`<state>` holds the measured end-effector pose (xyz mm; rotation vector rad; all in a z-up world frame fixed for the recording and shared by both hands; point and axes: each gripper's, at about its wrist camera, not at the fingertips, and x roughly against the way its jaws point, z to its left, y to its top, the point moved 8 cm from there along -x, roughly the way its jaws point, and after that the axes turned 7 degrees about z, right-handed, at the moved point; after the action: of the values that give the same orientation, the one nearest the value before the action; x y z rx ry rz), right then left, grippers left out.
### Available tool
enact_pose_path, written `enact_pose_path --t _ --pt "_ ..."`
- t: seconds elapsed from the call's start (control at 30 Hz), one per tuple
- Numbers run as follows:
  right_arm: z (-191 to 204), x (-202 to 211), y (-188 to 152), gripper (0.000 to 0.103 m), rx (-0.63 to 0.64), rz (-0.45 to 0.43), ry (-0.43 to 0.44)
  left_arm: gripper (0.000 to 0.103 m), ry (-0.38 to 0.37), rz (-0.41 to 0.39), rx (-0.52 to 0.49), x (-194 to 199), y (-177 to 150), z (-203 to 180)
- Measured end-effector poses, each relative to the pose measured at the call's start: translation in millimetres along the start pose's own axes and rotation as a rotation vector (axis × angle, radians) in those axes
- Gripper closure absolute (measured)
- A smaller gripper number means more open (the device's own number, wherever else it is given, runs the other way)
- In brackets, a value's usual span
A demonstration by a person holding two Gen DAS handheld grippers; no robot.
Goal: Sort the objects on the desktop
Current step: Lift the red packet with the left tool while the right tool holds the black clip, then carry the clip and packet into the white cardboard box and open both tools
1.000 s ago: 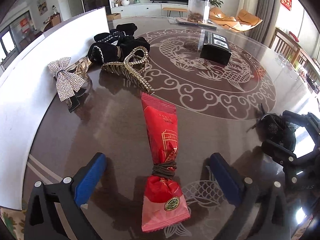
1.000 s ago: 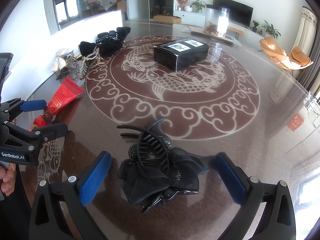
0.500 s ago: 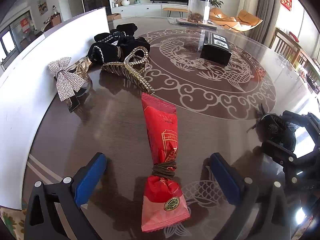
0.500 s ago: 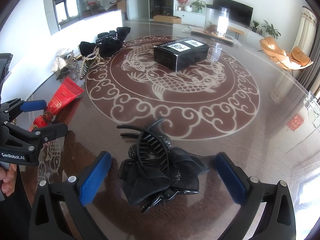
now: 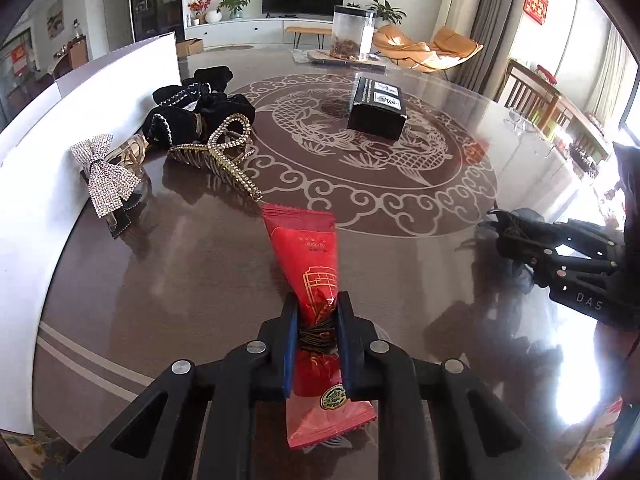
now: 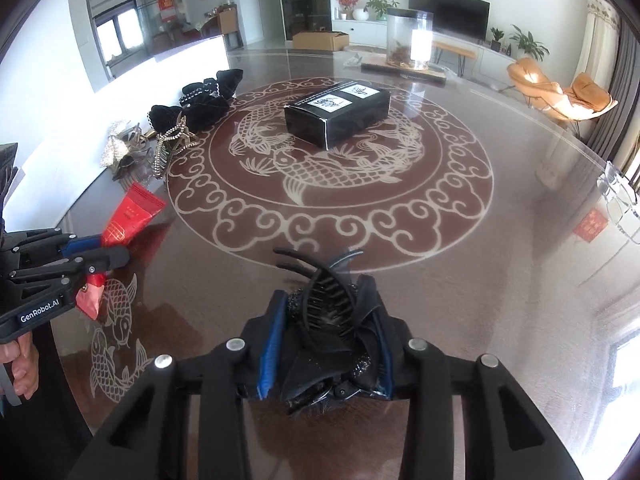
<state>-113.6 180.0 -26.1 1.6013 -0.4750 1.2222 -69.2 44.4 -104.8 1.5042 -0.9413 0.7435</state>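
1. The left gripper (image 5: 317,316) is clamped on the red snack packet (image 5: 310,256), its blue pads pinching the waist where a dark elastic band (image 5: 318,330) cinches the wrapper. The sealed tail lies behind the jaws, toward the camera; the longer flat end runs out ahead of them over the table (image 5: 400,280).

2. That packet looks light and crinkly (a foil-type film, so probably slick). The banded waist is the sensible hold: it is the narrowest, firmest spot, and the band gives the pads something to bite. I would expect the long free end to droop or swing when lifted.

3. The right gripper (image 6: 326,320) is closing, and its pads already press both flanks of the black hair claw (image 6: 328,312), squeezing the fabric petals inward. The curved teeth stick out ahead of the jaws; the bow's bulk sits between and just behind them.

4. The claw should be light, with a stiff plastic frame under soft, compressible fabric (teeth and beaded trim look like the fragile parts). A grip across the body, as here, seems better than one on the prongs, though the fabric could let it twist.

5. Ahead of the left jaws and to their left lie a gold claw clip (image 5: 224,160) and a rhinestone bow (image 5: 106,172), likely the hair-accessory group.
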Motion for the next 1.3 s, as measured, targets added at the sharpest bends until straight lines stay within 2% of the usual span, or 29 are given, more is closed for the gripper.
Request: enact_pose_path --t 0.07,0.13,0.27,0.4,0.53,0.67,0.73,0.87,0.97,1.07,1.17,1.23,1.27,1.3 --pt "0.6 15.7 -2.1 0.063 -0.02 -0.031 0.024 0.086 -0.072 -0.064 0.034 17.8 4.3 3.5" --pt "0.5 29.8 -4.4 0.063 -0.039 -0.061 0.039 0.086 -0.149 -0.095 0.075 28.4 5.0 8.1" --pt "6.2 38.4 -9.4 0.063 -0.044 -0.073 0.053 0.086 -0.174 -0.144 0.116 47.5 5.0 17.1" --pt "25.7 44.1 1.5 0.063 -0.009 -0.091 0.082 0.086 -0.137 -0.202 0.135 78.0 2.3 33.5" --pt "68.7 54.5 41.6 0.063 0.078 -0.141 0.131 0.086 -0.125 -0.262 0.219 119.7 9.7 78.5" --pt "137.2 66.5 108.2 0.063 0.173 -0.213 0.219 0.086 -0.091 -0.306 0.342 163.5 23.3 157.9" --pt "183.5 71.3 146.1 0.063 0.215 -0.243 0.291 0.086 -0.011 -0.314 0.382 178.9 27.5 204.0" --pt "281.3 72.8 206.8 0.063 0.256 -0.269 0.446 0.086 0.129 -0.279 0.464 188.8 28.4 292.1" --pt "355.8 57.4 232.5 0.063 0.253 -0.223 0.577 0.086 0.186 -0.219 0.535 178.0 22.6 346.3" --pt "419.3 22.8 232.4 0.063 0.261 -0.099 0.649 0.086 0.212 -0.147 0.592 160.0 16.1 384.0" --pt "458.9 -15.7 213.4 0.063 0.273 0.042 0.662 0.086 0.228 -0.07 0.598 138.5 12.7 402.5" --pt "472.0 -37.5 197.5 0.06 0.297 0.111 0.633 0.084 0.263 -0.02 0.599 126.6 9.0 410.1" --pt "475.7 -46.1 191.3 0.057 0.315 0.137 0.606 0.08 0.274 0.0 0.607 121.7 6.6 410.5" --pt "478.0 -51.8 186.6 0.048 0.328 0.155 0.595 0.076 0.285 -0.005 0.596 120.9 7.7 409.4"
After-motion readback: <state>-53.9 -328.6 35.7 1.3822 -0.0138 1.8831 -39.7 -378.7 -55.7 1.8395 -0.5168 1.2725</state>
